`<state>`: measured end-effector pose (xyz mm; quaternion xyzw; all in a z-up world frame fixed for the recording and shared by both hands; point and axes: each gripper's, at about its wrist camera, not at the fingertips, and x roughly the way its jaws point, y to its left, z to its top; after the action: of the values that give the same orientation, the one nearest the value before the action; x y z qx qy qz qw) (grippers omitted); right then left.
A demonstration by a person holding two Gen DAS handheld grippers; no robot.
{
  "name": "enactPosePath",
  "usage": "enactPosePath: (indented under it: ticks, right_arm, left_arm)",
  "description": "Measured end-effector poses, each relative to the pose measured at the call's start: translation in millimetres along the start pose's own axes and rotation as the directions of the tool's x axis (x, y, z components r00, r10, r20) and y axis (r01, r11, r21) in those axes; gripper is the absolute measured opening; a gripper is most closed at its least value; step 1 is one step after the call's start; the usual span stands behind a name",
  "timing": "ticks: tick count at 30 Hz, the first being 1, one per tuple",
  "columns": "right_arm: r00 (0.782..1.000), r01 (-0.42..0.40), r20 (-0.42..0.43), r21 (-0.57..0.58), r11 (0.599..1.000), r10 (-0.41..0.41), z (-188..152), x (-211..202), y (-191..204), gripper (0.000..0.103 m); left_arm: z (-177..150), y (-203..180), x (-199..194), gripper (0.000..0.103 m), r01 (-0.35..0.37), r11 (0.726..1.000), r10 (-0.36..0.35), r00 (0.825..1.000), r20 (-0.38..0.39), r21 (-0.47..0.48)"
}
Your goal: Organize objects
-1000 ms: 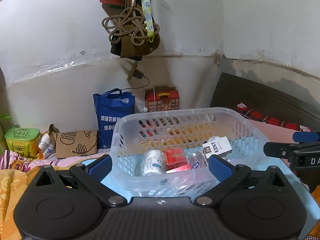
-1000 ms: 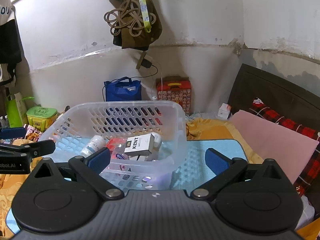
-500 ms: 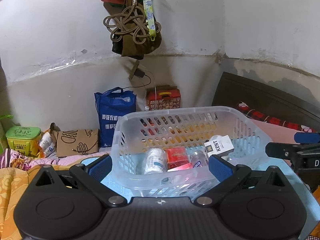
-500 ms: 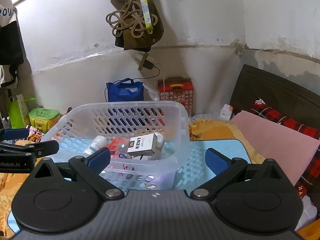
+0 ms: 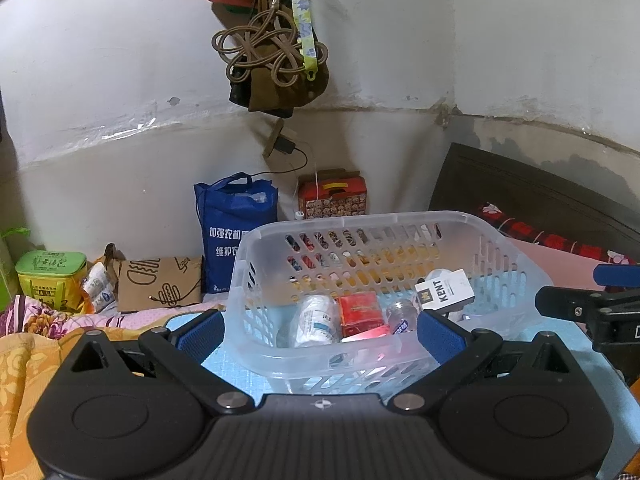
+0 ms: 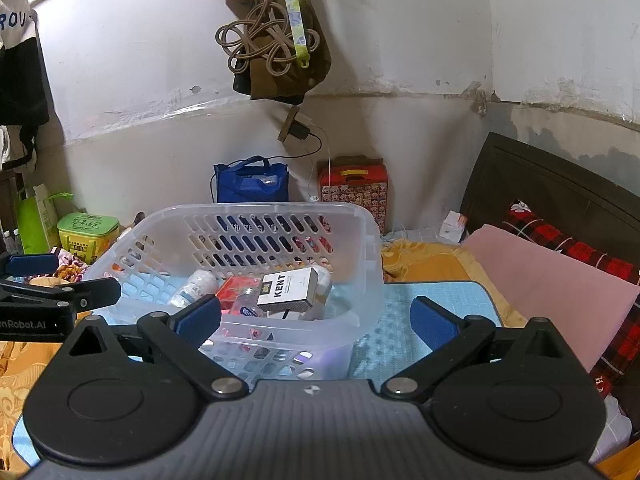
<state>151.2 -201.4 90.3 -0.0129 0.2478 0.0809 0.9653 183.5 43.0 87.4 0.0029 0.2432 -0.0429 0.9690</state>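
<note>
A clear plastic basket (image 5: pixel 500 248) (image 6: pixel 368 240) stands on a light blue mat (image 6: pixel 424 320). Inside it lie a white KENT box (image 5: pixel 444 291) (image 6: pixel 287 289), a red box (image 5: pixel 359 312) (image 6: pixel 231 289), a white bottle (image 5: pixel 314 320) (image 6: pixel 194 286) and a small clear bottle (image 5: pixel 402 314) (image 6: pixel 244 306). My left gripper (image 5: pixel 320 330) is open just in front of the basket's near wall, holding nothing. My right gripper (image 6: pixel 316 318) is open too, at the basket's near right corner, also with nothing in it. Each gripper shows at the other view's edge.
The mat lies on a bed with orange bedding (image 6: pixel 424 258) and a pink pillow (image 6: pixel 548 280). Against the wall stand a blue bag (image 5: pixel 236 228), a red patterned box (image 5: pixel 332 196), a brown paper bag (image 5: pixel 160 284) and a green tin (image 5: pixel 52 276). Cords and bags hang above (image 5: pixel 272 56).
Both views have shifted slightly; the basket sits a little further right and lower in each. Both grippers stay open and the basket's contents have not moved.
</note>
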Motion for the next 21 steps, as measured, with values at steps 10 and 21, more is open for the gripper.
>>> enactPosePath:
  ticks: [10,21]
  right_arm:
    - [1.0,0.001,0.0,0.0,1.0,-0.001,-0.2,0.0,0.6,0.103]
    - [1.0,-0.001,-0.009,-0.004,1.0,0.001,-2.8,3.3,4.9,0.103]
  left_arm:
    - [-0.3,-0.7,0.7,0.103,0.006,1.0,-0.006,1.0,-0.003,0.005]
    - [-0.7,-1.3,1.6,0.103,0.01,1.0,-0.01,1.0,-0.002,0.002]
